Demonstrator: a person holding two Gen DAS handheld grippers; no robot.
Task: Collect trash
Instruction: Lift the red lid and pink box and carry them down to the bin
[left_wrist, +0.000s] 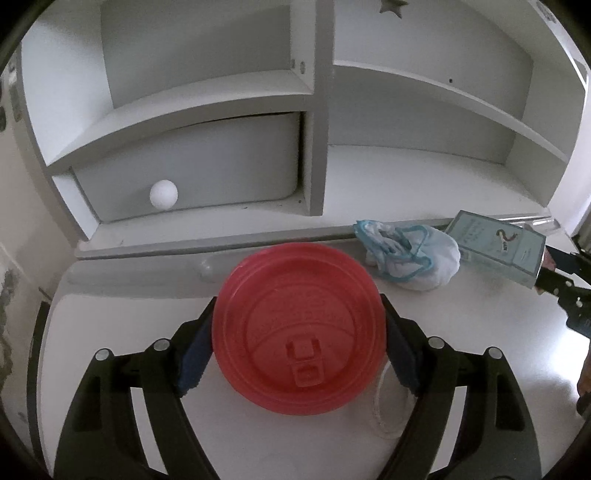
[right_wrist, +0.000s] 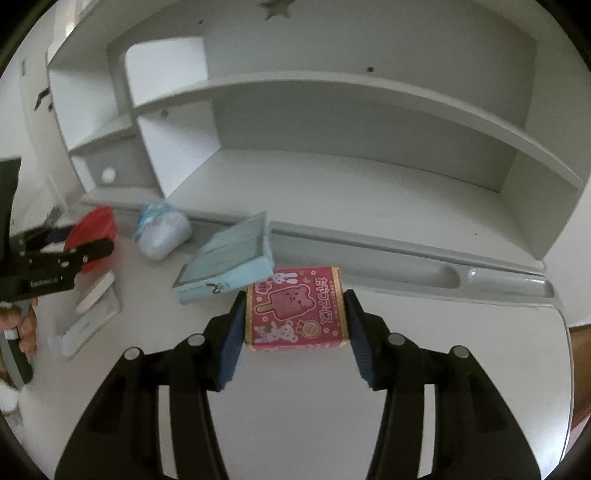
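Note:
A round red cup lid sits between the fingers of my left gripper, whose blue pads press on both its sides above the white desk. In the right wrist view my right gripper is shut on a pink ice-cream box, both pads against its short sides. A crumpled white and blue mask and a pale blue box lie on the desk between the two grippers. The right wrist view also shows the left gripper with the red lid.
A white shelf unit stands at the back of the desk, with a drawer and a round white knob. Flat white pieces lie by the left gripper. A groove runs along the shelf base. A person's hand is at the left edge.

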